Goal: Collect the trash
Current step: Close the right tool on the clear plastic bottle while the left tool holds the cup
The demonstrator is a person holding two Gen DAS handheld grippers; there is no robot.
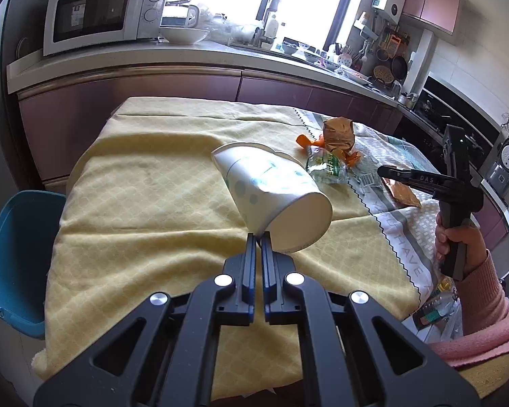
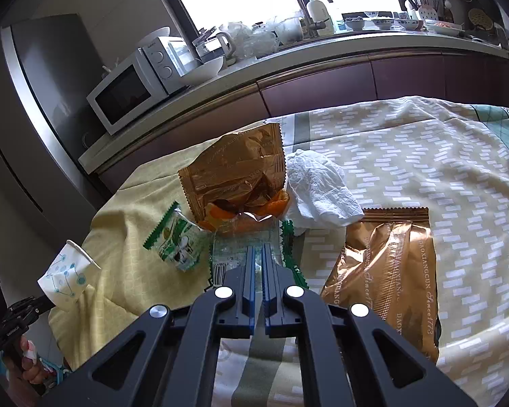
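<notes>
The left gripper (image 1: 258, 237) is closed tight on the rim of a white paper cup (image 1: 271, 193) with blue dots, and the cup is lifted above the yellow cloth (image 1: 146, 183), tilted, with its base toward the camera. To the left of the table, lower down, stands a blue bin (image 1: 13, 254).

The right gripper (image 2: 259, 249) has its jaws pinched almost together on a clear plastic wrapper (image 2: 234, 254) with a green edge, which lies on the cloth. Just beside it, to the left, is a small green and white packet (image 2: 178, 240). To the right lies a flat golden bag (image 2: 387, 271). Behind the wrapper stands an open golden bag (image 2: 236, 176) with orange peel (image 2: 251, 212) at its mouth, and a crumpled white tissue (image 2: 319, 186) touches it. Farther away, a microwave (image 2: 132, 91) sits on the counter.
</notes>
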